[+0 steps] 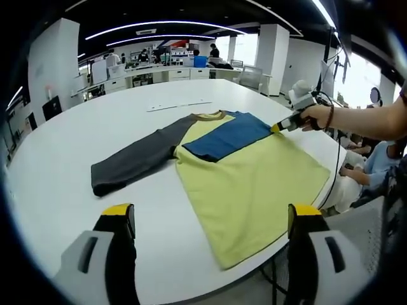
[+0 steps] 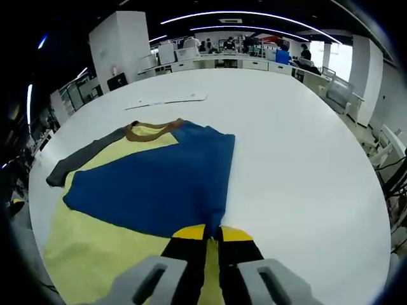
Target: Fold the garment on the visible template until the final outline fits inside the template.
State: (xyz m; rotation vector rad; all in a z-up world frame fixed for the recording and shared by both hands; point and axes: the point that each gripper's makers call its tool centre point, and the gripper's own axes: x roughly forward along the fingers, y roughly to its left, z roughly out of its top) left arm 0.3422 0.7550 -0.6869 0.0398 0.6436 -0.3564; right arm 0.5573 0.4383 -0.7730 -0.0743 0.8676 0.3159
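Jaws of the right gripper [image 2: 212, 234] are pinched tight on the edge of the shirt [image 2: 146, 190], right where the blue sleeve [image 2: 159, 181] meets the yellow body. The jaws have yellow tips and dark arms. In the left gripper view, a hand [image 1: 316, 115] holds this gripper [image 1: 277, 128] at the far side of the shirt [image 1: 245, 178].

Jaws of the left gripper [image 1: 212, 219] stand wide apart and hold nothing. They hang over the near edge of the surface [image 1: 76, 146], close to the shirt's bottom corner.

The shirt lies flat on the smooth white round surface [image 2: 299, 159]. Its cloth looks soft. The body is pale yellow, and the blue sleeve is folded across the chest in a wide slanted shape. The dark grey sleeve [image 1: 137, 159] stretches straight out to the side, long and narrow. The collar [image 2: 152, 129] is a thin brown curved band.

A flat white sheet [image 2: 168, 100] lies on the surface beyond the collar, well apart from the shirt.
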